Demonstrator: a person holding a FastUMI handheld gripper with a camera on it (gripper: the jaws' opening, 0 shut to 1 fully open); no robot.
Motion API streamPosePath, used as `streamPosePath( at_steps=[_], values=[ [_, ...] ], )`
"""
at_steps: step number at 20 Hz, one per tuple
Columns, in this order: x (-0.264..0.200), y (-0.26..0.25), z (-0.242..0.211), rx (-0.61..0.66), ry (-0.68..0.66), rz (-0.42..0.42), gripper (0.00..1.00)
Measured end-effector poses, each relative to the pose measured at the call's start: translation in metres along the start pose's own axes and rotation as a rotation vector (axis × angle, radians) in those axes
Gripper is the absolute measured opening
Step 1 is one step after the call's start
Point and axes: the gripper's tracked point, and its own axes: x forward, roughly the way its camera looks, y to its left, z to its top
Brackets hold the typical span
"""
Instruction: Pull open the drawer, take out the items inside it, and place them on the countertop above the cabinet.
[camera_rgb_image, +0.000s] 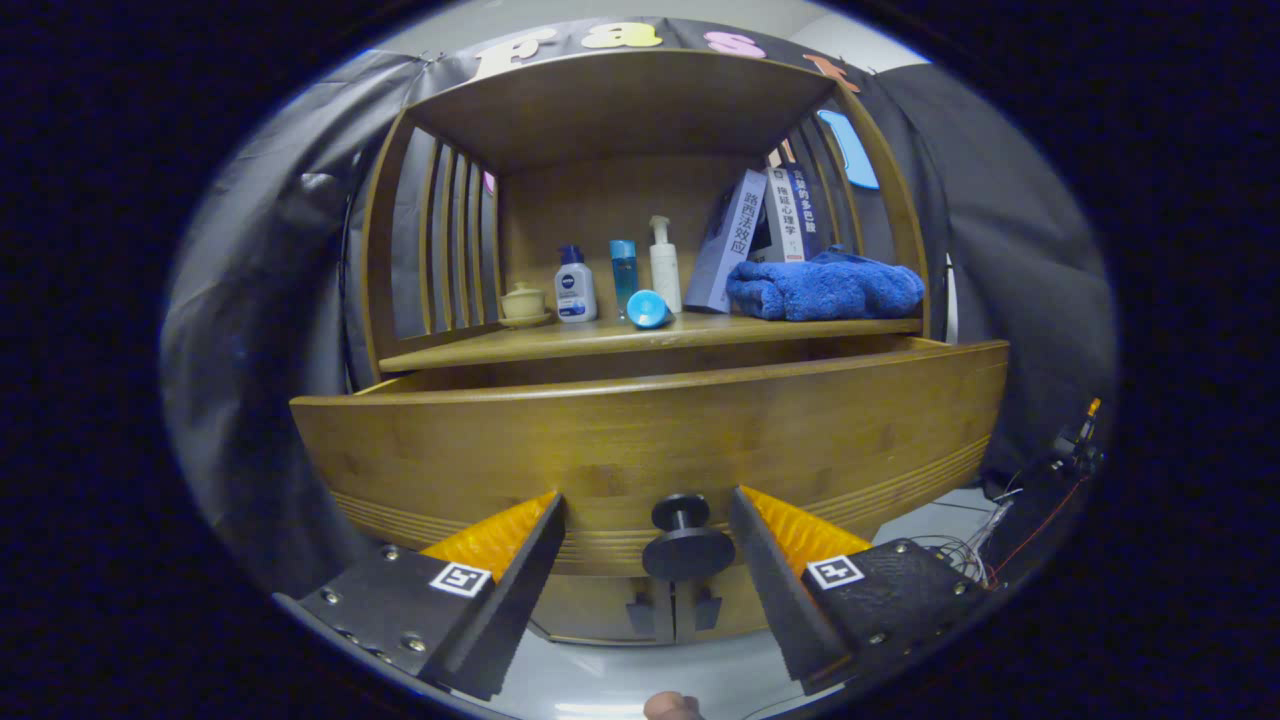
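The wooden countertop (640, 340) carries a lidded cup (523, 301), three bottles (575, 285), a toppled blue cup (648, 308), books (765, 235) and a folded blue towel (825, 288).

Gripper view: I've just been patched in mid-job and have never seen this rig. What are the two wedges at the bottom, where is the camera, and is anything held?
The camera rides on a hand-held gripper and looks forward along its two fingers, the wedges you see. They stand open on either side of the round drawer knob, touching nothing, so nothing is held. The wooden drawer is already pulled out toward the camera; its inside is hidden from this angle. Above it, the countertop carries a small lidded cup, three bottles, a blue cap lying on its side, leaning books and a folded blue towel.
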Motion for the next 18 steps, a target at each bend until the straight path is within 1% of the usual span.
streamPosePath(
  at_steps=[4, 11, 18],
  values=[
    [0.025, 0.005, 0.001, 0.082, 0.027, 0.003, 0.99],
    [0.059, 0.005, 0.007, 0.085, 0.035, 0.017, 0.99],
    [0.08, 0.006, 0.01, 0.088, 0.049, 0.008, 0.99]
  ],
)
